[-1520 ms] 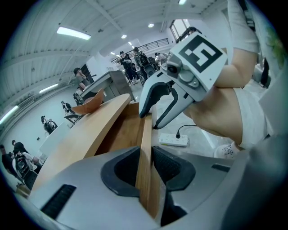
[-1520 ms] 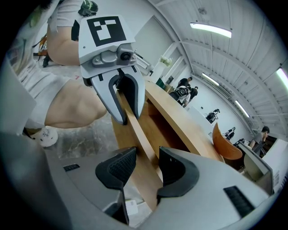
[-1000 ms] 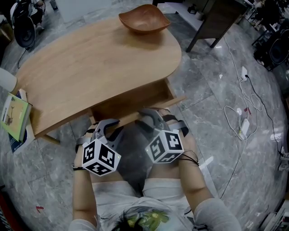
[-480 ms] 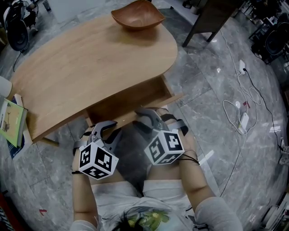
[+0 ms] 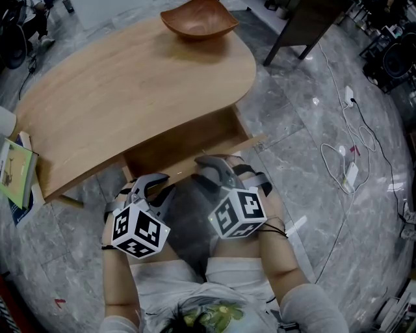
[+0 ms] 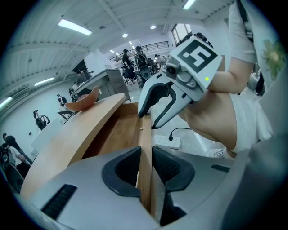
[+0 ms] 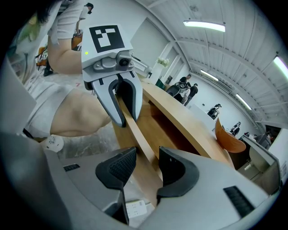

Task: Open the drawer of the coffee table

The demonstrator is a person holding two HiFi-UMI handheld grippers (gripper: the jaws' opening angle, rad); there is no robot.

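Note:
The light wooden coffee table [image 5: 130, 84] has its drawer [image 5: 188, 146] pulled partly out toward me. The drawer's front panel [image 5: 250, 142] runs under both grippers. My left gripper [image 5: 153, 183] straddles the panel's top edge near its left end. In the left gripper view, the left gripper [image 6: 145, 161] has both pads pressed on the panel [image 6: 145, 134]. My right gripper [image 5: 211, 166] straddles the same edge further right. In the right gripper view, the right gripper [image 7: 147, 164] stands wider than the panel [image 7: 135, 130], with a gap beside it.
A brown wooden bowl [image 5: 198, 19] sits at the table's far end. A book [image 5: 16, 172] lies on the floor at the left. A power strip and white cables [image 5: 351, 172] lie on the marble floor at the right. A dark table leg [image 5: 305, 26] stands behind.

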